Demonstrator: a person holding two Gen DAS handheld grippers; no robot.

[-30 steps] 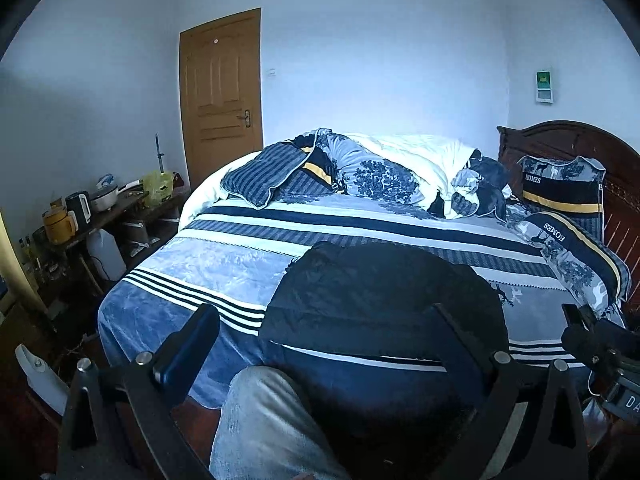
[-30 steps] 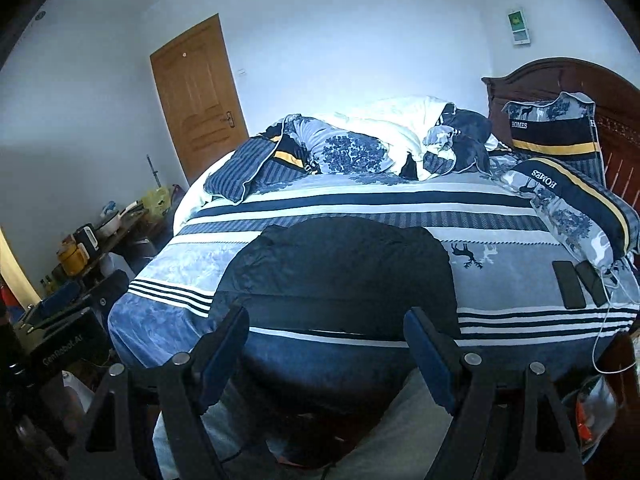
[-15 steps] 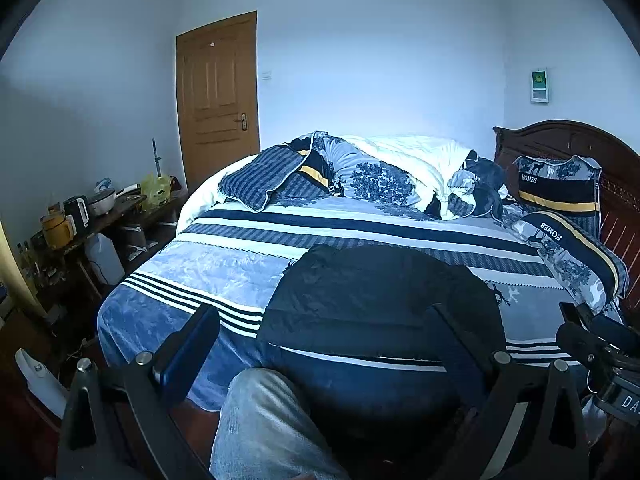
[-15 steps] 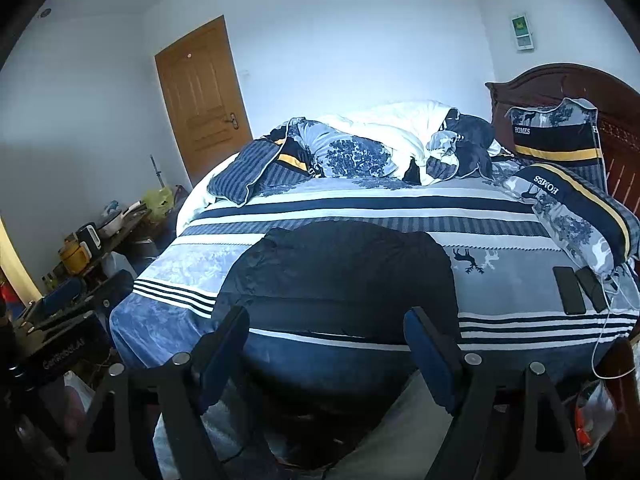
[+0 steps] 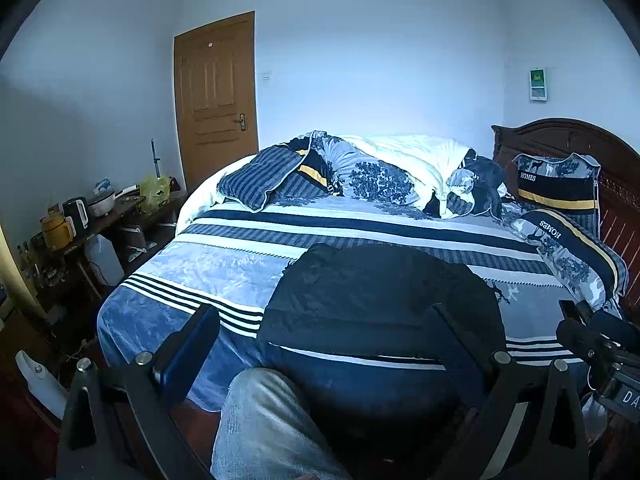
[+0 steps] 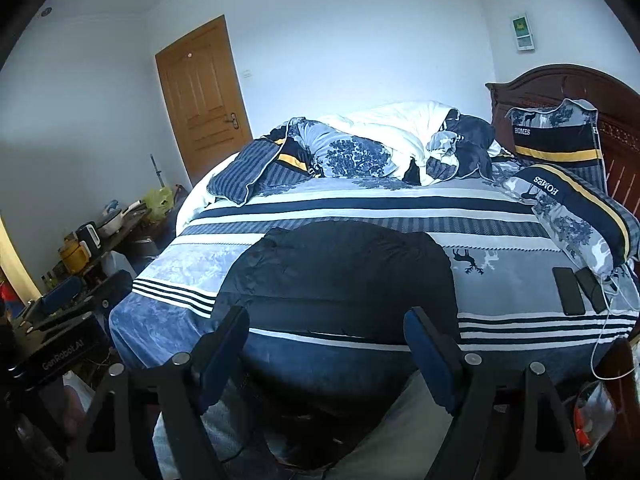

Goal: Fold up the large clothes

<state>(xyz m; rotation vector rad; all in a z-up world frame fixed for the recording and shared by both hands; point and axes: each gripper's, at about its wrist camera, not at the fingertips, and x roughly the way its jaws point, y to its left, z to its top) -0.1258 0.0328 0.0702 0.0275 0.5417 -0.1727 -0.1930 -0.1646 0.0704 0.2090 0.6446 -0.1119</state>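
Note:
A dark padded garment lies flat and folded on the near part of the bed, and it also shows in the right wrist view. My left gripper is open and empty, held back from the bed's near edge. My right gripper is open and empty too, in front of the garment and clear of it. The right gripper body shows at the right edge of the left view. The left gripper body shows at the left edge of the right view.
The bed has a blue striped cover, a heap of quilt and pillows at the back and a wooden headboard at right. Two phones lie by the pillows. A cluttered side table stands left. My leg is below.
Both grippers have tilted up and drawn back slightly, so the bed sits a little lower in view. The garment has not moved.

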